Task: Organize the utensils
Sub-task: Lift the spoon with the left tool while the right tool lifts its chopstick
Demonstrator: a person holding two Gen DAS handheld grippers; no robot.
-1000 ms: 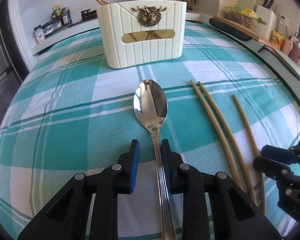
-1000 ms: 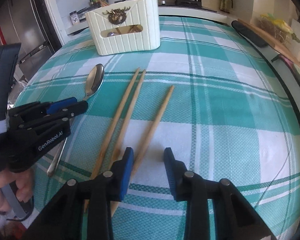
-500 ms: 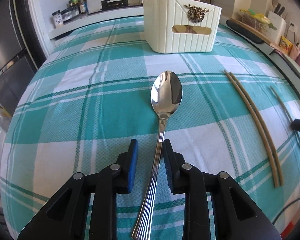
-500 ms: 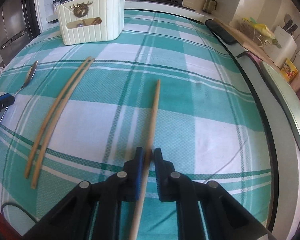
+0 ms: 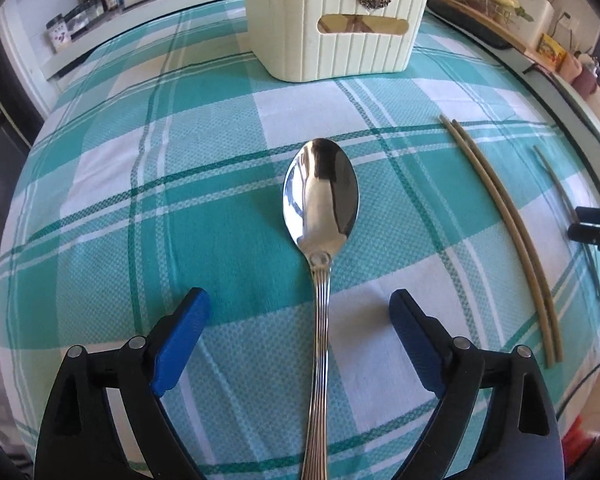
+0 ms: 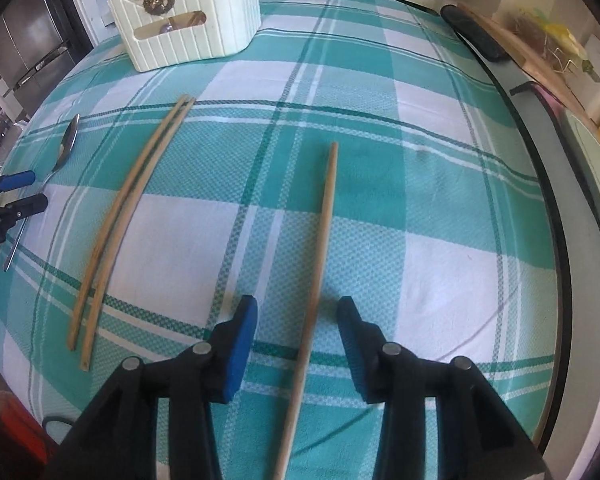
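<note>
The counter (image 5: 100,184) is covered by a teal plaid cloth, with a cream utensil holder (image 5: 340,20) at its far side. The spoon (image 5: 320,208) is straddled, untouched, by the just-widened left hand-held gripper (image 5: 298,318). A single chopstick (image 6: 324,232) is flanked, unclamped, by the just-parted right hand-held gripper (image 6: 298,320); a chopstick pair (image 6: 132,204) is seen between them.

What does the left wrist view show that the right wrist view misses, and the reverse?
Left wrist only: the spoon's full bowl and ribbed handle lying between the open jaws of the left gripper, which have just been opening. Right wrist only: the single chopstick lying untouched between the right gripper's jaws, also just opened. Both: the cream utensil holder, chopstick pair and checked tablecloth.
</note>
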